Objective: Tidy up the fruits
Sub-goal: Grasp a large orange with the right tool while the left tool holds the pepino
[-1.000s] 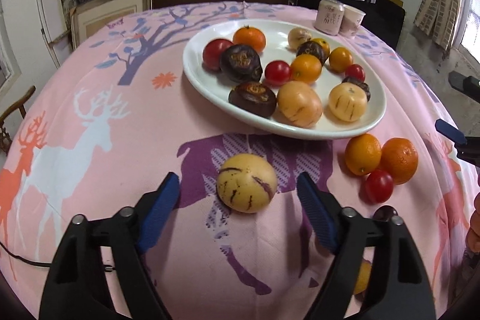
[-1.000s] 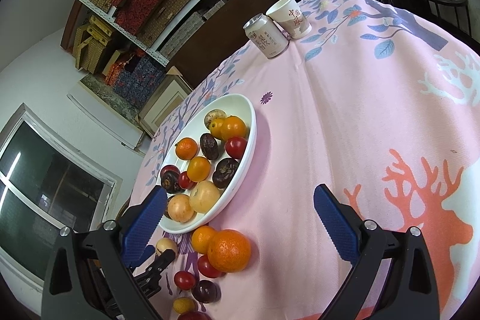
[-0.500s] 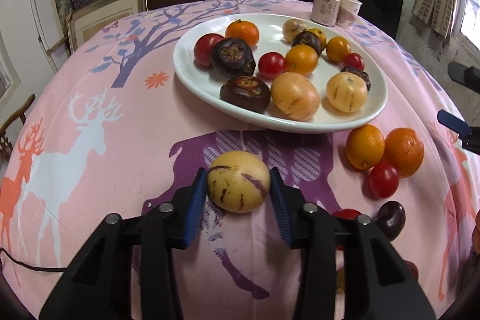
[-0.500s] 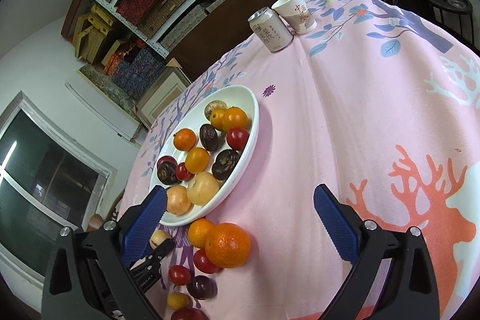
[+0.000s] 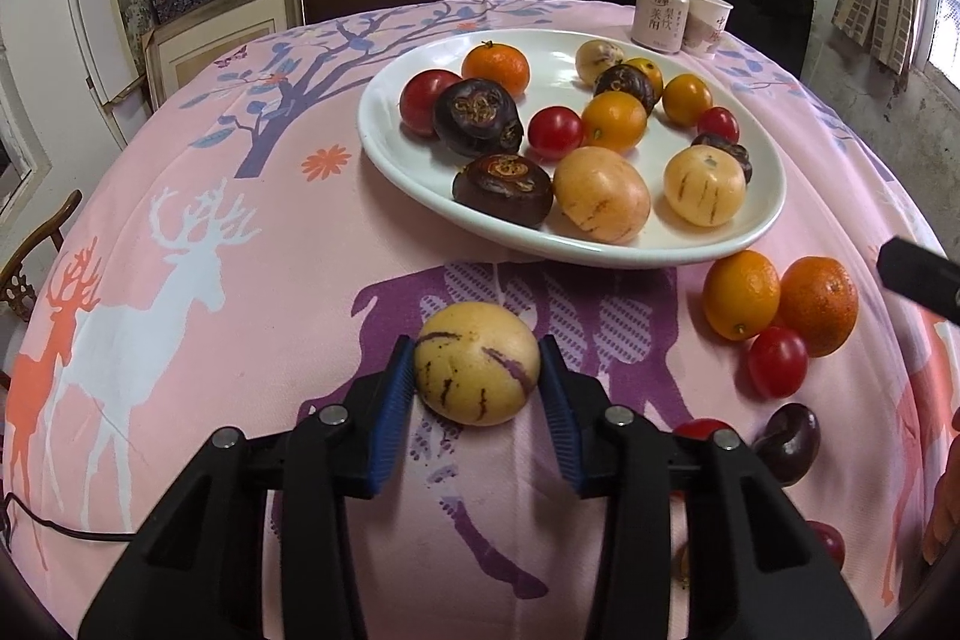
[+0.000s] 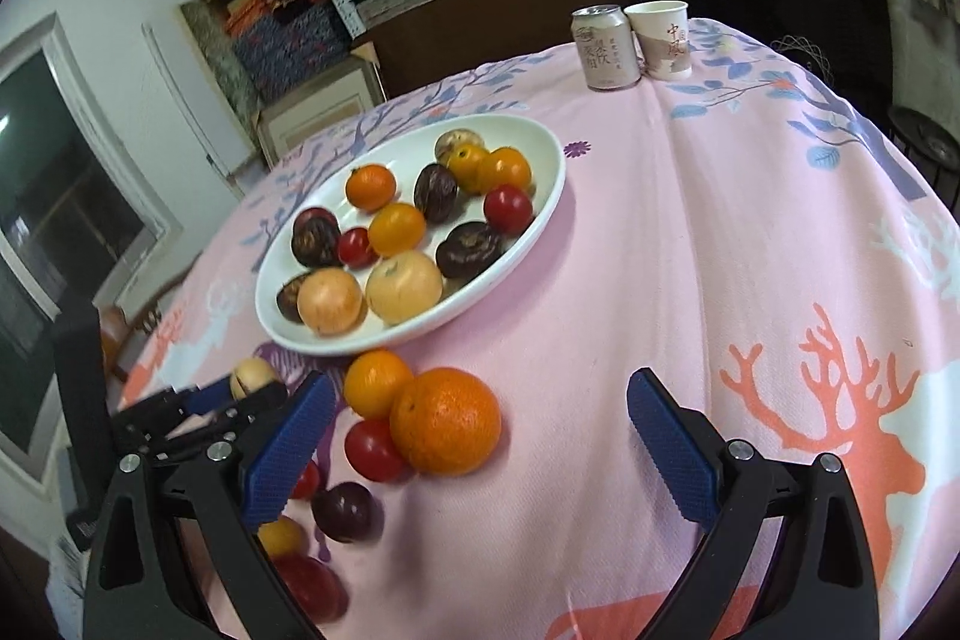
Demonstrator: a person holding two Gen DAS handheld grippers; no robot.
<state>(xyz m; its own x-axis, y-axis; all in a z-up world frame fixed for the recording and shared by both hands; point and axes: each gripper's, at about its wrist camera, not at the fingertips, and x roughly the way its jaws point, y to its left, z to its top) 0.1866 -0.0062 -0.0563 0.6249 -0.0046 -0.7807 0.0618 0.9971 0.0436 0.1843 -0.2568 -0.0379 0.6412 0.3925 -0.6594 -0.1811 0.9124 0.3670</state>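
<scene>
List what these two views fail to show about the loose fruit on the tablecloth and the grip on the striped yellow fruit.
- Left wrist view: the red fruit is mostly hidden behind the left hand-held gripper; its kind is unclear.
- Left wrist view: whether the striped yellow fruit is lifted or resting on the cloth cannot be told.
- Right wrist view: the fruit at the bottom is blurred and partly behind the right hand-held gripper.
- Left wrist view: the small fruit is cut off by the gripper body.

Melon (image 5: 477, 363) before plate (image 5: 390, 148)

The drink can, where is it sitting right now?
In both views the can stands at the table's far edge, beyond the plate, beside the paper cup on its right.
</scene>
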